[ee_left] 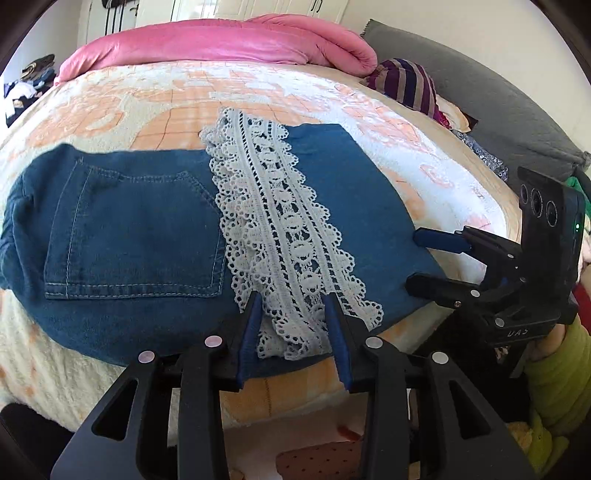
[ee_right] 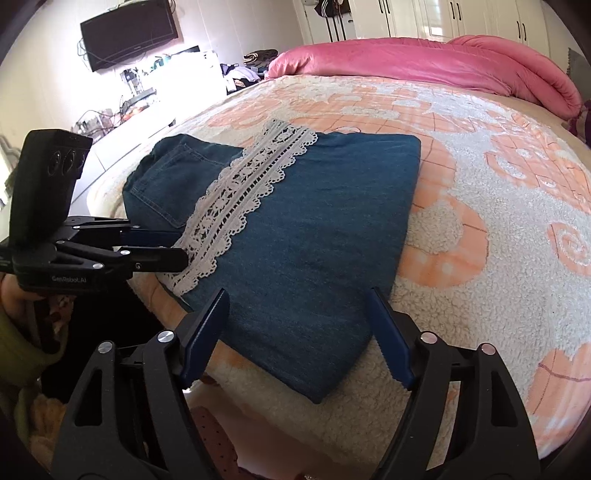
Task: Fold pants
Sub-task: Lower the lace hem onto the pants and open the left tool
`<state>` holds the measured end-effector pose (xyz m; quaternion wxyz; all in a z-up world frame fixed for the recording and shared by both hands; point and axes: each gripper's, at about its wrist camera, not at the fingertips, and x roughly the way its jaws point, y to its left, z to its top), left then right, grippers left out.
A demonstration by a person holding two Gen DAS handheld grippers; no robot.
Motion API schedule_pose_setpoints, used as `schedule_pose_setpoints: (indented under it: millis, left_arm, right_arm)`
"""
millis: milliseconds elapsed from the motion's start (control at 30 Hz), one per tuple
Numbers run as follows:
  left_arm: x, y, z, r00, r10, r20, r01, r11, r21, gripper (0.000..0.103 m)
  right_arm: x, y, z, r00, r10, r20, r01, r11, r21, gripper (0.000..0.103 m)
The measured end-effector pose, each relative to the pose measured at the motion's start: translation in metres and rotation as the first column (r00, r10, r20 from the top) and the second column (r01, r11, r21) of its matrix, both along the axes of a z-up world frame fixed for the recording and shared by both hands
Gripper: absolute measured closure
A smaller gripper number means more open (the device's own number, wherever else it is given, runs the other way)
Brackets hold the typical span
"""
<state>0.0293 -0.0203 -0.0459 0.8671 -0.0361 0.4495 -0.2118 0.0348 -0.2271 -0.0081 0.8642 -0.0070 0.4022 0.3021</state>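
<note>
Denim pants (ee_right: 295,229), scalloped lace strip (ee_right: 240,199)

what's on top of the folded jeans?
A white lace strip lies across the folded blue denim jeans, beside the back pocket. Denim beneath the lace shows only through its holes.

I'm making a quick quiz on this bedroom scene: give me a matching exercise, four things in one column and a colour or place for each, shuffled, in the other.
Things:
1. quilt
2. pants
3. lace strip
4. television

Descriptions:
A. white, lying along the denim
B. black, mounted on the wall
C. pink, bunched at the far end of the bed
D. blue, folded on the blanket

Pairs: 1-C, 2-D, 3-A, 4-B
</note>
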Motion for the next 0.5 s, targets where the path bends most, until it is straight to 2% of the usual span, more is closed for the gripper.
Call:
schedule_pose_setpoints:
  millis: [133,300,400,500]
  left_arm:
    - [-0.005,0.002,0.01,1.0,0.003,0.021,-0.003,1.0,-0.012,0.056]
    - [-0.01,0.009,0.021,0.999,0.032,0.044,-0.032,0.999,-0.002,0.05]
    - [-0.012,0.018,0.028,0.996,0.058,0.064,-0.059,0.998,0.005,0.04]
    - [-0.015,0.027,0.036,0.993,0.083,0.081,-0.084,0.996,0.012,0.038]
  right_arm:
    - [0.001,-0.01,0.009,0.998,-0.053,0.03,0.052,0.998,0.046,0.027]
    - [0.004,-0.02,0.014,0.994,-0.108,0.034,0.105,0.991,0.088,0.021]
    - [0.003,-0.02,0.017,0.992,-0.119,0.051,0.114,0.989,0.092,0.018]
    - [0.002,-0.02,0.021,0.989,-0.13,0.07,0.123,0.987,0.104,0.014]
